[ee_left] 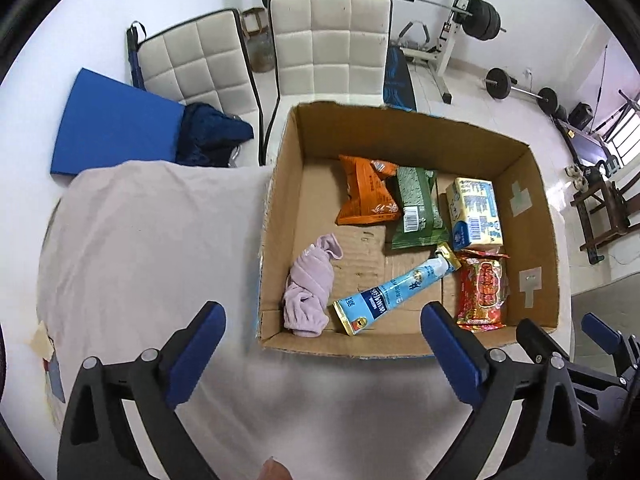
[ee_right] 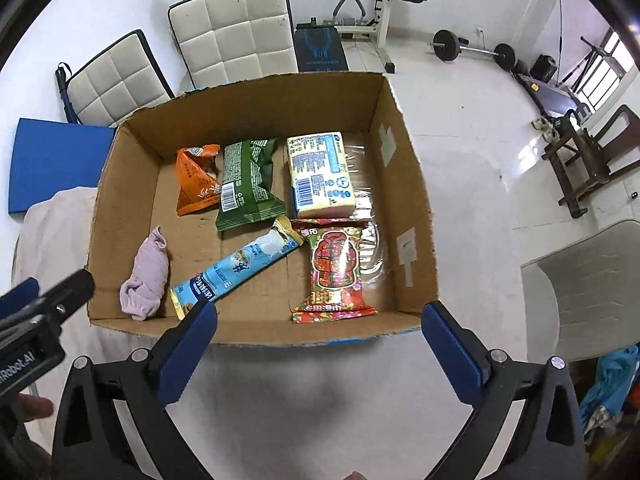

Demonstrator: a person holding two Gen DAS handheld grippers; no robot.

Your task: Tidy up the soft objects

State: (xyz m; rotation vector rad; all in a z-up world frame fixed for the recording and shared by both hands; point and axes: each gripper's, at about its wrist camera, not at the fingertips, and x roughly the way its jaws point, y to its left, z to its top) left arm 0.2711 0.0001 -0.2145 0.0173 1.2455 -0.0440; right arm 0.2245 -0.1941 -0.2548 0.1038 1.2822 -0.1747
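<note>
Box: cardboard box sits on cloth-covered tabletop, open top, so we can drop items straight in.
Contents: purple cloth, blue tube, orange pack, green pack, yellow tissue pack, red snack pack, all lying flat on the box floor.
L gripper: jaws spread wide, nothing betw. them; hangs over the near box edge.
R gripper: likewise wide apart, empty, above the near wall.
Judgement: we read both as free of any load; sorting looks near done, tabletop beside box shows no loose item.
</note>
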